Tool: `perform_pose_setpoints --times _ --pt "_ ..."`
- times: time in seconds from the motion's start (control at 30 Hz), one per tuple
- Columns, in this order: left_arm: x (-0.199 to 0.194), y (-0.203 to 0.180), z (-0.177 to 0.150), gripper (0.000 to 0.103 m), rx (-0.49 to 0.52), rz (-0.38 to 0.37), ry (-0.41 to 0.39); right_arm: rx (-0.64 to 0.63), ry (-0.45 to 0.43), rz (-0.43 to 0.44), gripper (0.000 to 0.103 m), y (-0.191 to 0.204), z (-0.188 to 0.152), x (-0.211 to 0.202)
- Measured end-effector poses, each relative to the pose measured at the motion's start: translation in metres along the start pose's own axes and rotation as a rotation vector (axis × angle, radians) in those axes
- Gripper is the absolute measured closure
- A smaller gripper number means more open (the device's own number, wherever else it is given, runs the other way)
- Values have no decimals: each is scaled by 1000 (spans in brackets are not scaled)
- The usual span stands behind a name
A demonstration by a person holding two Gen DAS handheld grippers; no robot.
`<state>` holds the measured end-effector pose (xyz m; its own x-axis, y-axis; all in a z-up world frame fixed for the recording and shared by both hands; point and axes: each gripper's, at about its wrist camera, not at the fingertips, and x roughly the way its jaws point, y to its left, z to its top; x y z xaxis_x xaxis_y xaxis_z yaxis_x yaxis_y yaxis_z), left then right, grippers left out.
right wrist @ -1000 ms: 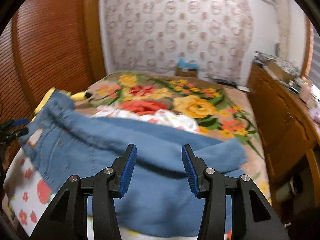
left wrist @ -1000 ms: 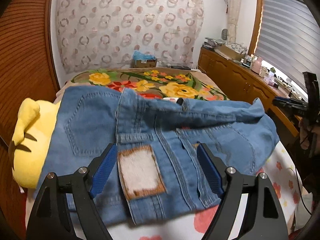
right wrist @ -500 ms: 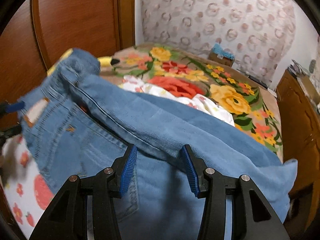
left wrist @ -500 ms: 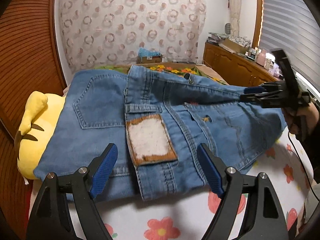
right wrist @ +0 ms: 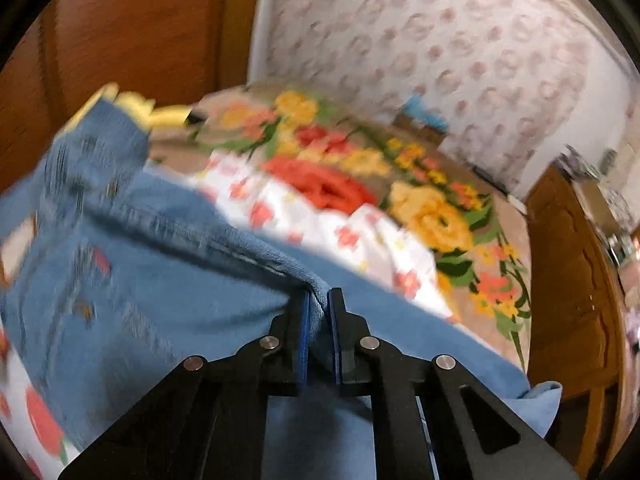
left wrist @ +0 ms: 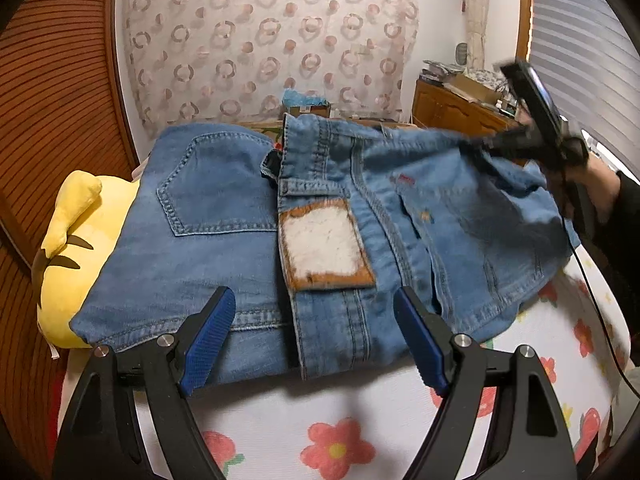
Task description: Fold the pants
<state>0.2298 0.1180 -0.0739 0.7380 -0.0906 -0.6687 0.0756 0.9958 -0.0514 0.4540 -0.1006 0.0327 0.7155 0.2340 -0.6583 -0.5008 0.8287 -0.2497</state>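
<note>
Jeans [left wrist: 320, 216] lie across the bed [left wrist: 280, 420] near its front edge, waist end toward you, back pocket and the tan waistband patch [left wrist: 326, 246] facing up. Their left side is draped over the yellow plush toy [left wrist: 76, 240] that sits at the bed's left edge against the wooden wall. The right part of the denim is lifted off the flowered sheet. Your right gripper [right wrist: 318, 304] has its fingers clenched on a fold of the jeans [right wrist: 180, 288], the blue pads pressing cloth between them; from the left wrist view you see that gripper [left wrist: 532, 136] raised at the right, blurred, with your hand behind it. Your left gripper [left wrist: 316, 336] hovers just over the waistband at the front edge, fingers spread wide with nothing between them. Beyond the jeans the floral blanket [right wrist: 420, 208] covers the far half of the bed, a wooden cabinet [right wrist: 580, 280] alongside its right edge
</note>
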Motion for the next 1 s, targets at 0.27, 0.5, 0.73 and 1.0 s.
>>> perform_pose_setpoints --times 0.27,0.5,0.73,1.0 --pt "-5 -7 -4 21 12 -14 -15 75 -15 27 63 -3 -27 -10" --pt "-8 -17 -6 21 46 -20 -17 141 -35 1 57 -43 -82 -83" --pt "-3 -25 -11 21 52 -21 -4 298 -38 -34 56 -83 -159 -141" --pt "5 -28 -13 21 46 -20 10 471 20 -54 56 -94 -208 -135"
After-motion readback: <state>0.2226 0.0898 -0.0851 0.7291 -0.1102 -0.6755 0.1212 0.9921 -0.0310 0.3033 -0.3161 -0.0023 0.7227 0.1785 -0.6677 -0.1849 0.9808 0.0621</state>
